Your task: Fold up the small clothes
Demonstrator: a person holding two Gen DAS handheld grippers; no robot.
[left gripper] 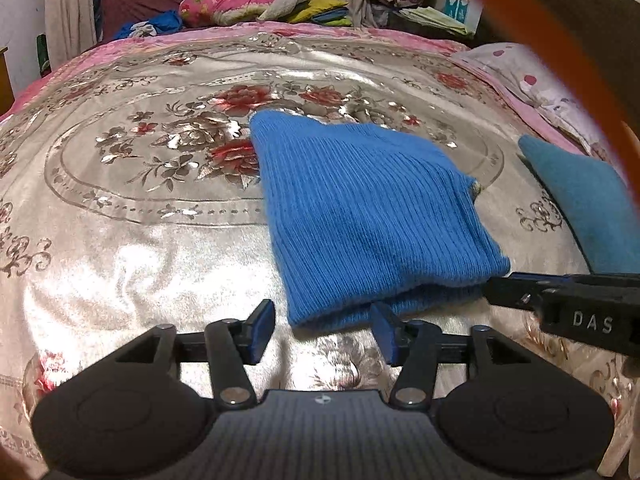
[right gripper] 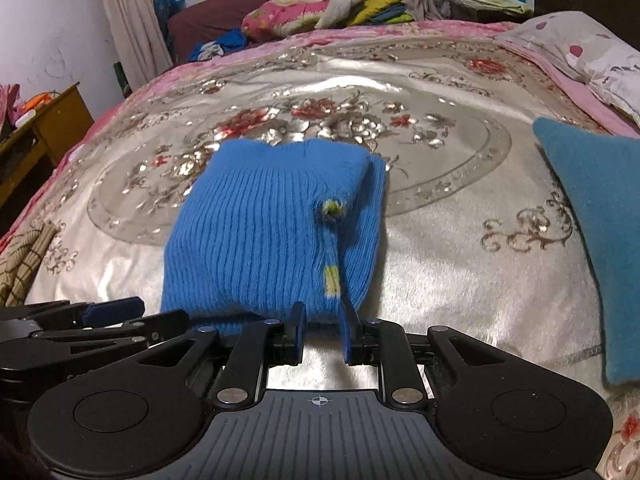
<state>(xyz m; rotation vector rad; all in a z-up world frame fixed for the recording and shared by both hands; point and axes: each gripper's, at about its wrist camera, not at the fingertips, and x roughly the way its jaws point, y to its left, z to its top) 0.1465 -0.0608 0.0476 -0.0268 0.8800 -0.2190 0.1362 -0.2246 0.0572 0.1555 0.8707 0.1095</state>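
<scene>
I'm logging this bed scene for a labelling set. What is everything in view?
sweater: one, blue ribbed, folded, middle of the bedspread.
teal cloth: one, right of the sweater.
bedspread: one, silvery floral, covers the bed.
pillow: one, pale with pink spots, far right.
bedding pile: several pieces, mixed colours, head of bed.
cabinet: one, wooden, left of bed.
left gripper: fingers open at the sweater's near edge.
right gripper: fingers narrowly apart, near edge.

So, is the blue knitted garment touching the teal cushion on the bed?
Apart. In the right wrist view, a wide strip of bare bedspread lies between the blue knitted garment and the teal cushion.
</scene>
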